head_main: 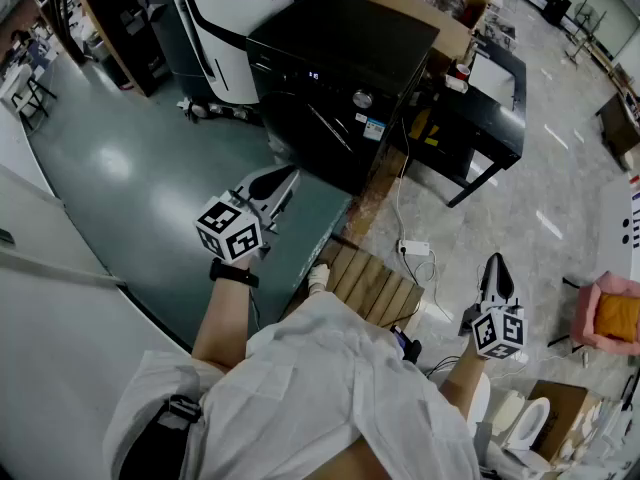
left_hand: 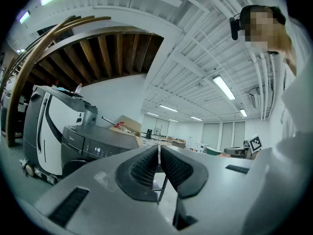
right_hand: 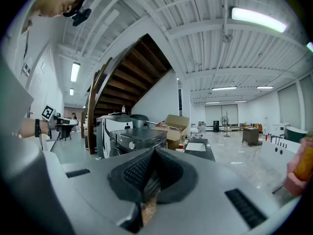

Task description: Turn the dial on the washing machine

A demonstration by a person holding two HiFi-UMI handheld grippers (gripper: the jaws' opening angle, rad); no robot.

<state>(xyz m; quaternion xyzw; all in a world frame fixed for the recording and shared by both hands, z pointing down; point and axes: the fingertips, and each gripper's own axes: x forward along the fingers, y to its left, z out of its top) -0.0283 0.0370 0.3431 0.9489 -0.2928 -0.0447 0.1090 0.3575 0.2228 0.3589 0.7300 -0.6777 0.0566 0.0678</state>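
The black washing machine [head_main: 340, 68] stands a few steps ahead, its round silver dial [head_main: 362, 99] on the front panel. My left gripper [head_main: 284, 182] is held out toward it, well short of the front, jaws shut on nothing. My right gripper [head_main: 496, 268] hangs low at my right side, far from the machine, also shut and empty. In the left gripper view the washing machine [left_hand: 95, 146] shows at the left, beyond the shut left gripper [left_hand: 159, 161]. In the right gripper view the washing machine [right_hand: 134, 137] and dial [right_hand: 131, 145] show above the shut right gripper [right_hand: 152, 173].
A white and black machine [head_main: 225, 23] stands left of the washer. To its right are a black table [head_main: 490, 103] and a cardboard box [head_main: 440, 13]. A wooden pallet [head_main: 375, 286], a power strip [head_main: 413, 248] and cable lie at my feet. A pink seat [head_main: 612, 316] is far right.
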